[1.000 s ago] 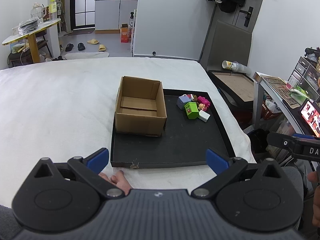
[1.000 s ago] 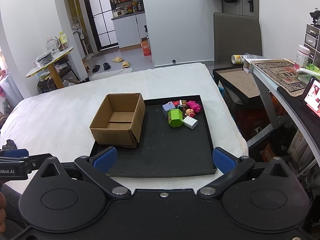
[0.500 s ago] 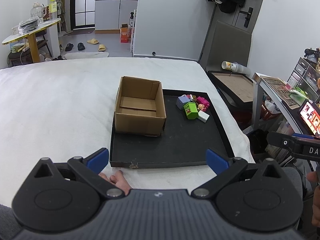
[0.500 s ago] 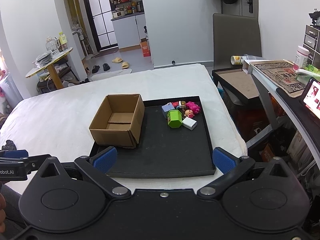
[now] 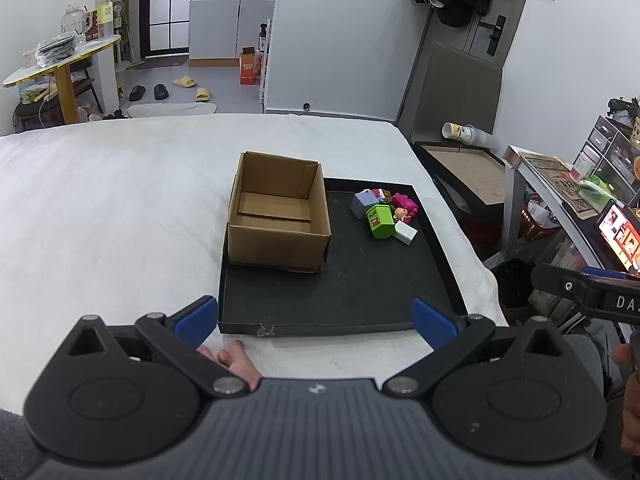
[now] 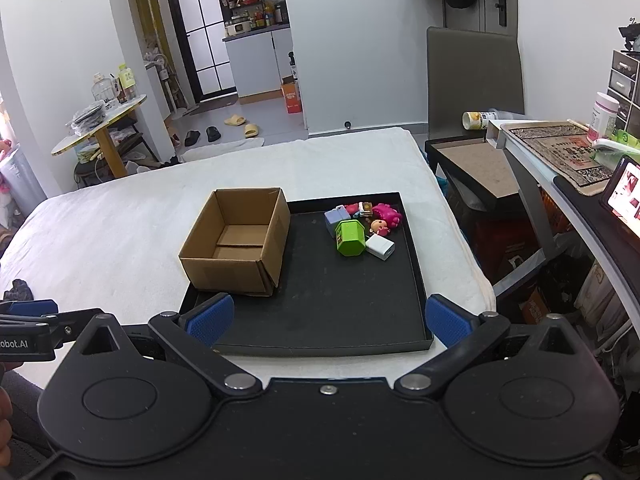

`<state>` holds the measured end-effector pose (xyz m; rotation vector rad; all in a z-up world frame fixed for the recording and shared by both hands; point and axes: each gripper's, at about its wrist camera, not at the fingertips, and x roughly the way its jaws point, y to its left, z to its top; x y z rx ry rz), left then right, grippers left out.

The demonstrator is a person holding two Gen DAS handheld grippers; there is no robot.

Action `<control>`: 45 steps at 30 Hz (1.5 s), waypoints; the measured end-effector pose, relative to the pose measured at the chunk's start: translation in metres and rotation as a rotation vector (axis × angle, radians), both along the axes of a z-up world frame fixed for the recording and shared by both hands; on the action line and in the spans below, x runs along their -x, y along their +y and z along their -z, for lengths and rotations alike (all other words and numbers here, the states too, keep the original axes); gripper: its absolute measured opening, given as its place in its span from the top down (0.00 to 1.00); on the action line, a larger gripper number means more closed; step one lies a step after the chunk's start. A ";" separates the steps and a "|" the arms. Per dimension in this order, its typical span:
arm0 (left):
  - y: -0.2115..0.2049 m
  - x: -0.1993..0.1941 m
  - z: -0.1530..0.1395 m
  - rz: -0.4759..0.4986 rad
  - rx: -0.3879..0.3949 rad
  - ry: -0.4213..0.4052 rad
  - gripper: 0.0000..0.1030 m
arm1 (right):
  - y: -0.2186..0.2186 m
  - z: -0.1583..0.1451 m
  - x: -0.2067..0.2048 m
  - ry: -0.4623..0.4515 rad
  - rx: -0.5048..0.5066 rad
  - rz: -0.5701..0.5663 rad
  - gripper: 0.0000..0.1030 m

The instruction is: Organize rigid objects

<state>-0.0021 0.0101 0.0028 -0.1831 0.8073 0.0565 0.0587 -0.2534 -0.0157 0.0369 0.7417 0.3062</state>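
Observation:
A black tray (image 5: pixel 360 292) (image 6: pixel 344 312) lies on a white-covered bed. An open, empty cardboard box (image 5: pixel 278 220) (image 6: pixel 238 246) stands on the tray's left part. At the tray's far right sits a heap of small toys: a green block (image 5: pixel 380 221) (image 6: pixel 350 237), a white block (image 5: pixel 405 233) (image 6: pixel 380 246), a lilac block (image 5: pixel 362 203) (image 6: pixel 335 216), a pink toy (image 5: pixel 405 202) (image 6: pixel 387 213) and a small doll (image 6: pixel 378 225). My left gripper (image 5: pixel 316 320) hangs open before the tray's near edge. My right gripper (image 6: pixel 328 318) is open too, over the near edge. Neither holds anything.
The white bed cover (image 5: pixel 112 208) spreads wide to the left. To the right stand a low dark table (image 6: pixel 480 164), a grey chair (image 6: pixel 474 76) and a desk with a phone (image 5: pixel 618 236). A person's fingers (image 5: pixel 236 364) show under the left gripper.
Both views have shifted slightly, and the tray and box sit a little higher in them. Both grippers stay open and empty.

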 end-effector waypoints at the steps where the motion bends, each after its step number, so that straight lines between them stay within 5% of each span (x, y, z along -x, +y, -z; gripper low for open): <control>1: 0.000 0.000 0.000 0.000 0.000 0.000 0.00 | 0.000 0.000 0.000 0.000 0.000 0.001 0.00; 11: 0.004 -0.004 0.002 -0.010 -0.003 0.006 0.00 | 0.001 0.004 -0.001 0.011 -0.008 0.001 0.00; 19: 0.022 -0.022 0.002 -0.043 0.089 0.075 0.01 | 0.000 0.009 -0.010 0.016 0.002 0.004 0.00; 32: 0.020 -0.033 0.004 0.011 -0.063 0.101 0.03 | 0.002 0.020 -0.030 0.031 0.029 -0.001 0.00; 45: 0.040 -0.064 -0.013 0.061 -0.069 0.084 0.03 | 0.004 0.031 -0.051 0.063 0.012 -0.007 0.00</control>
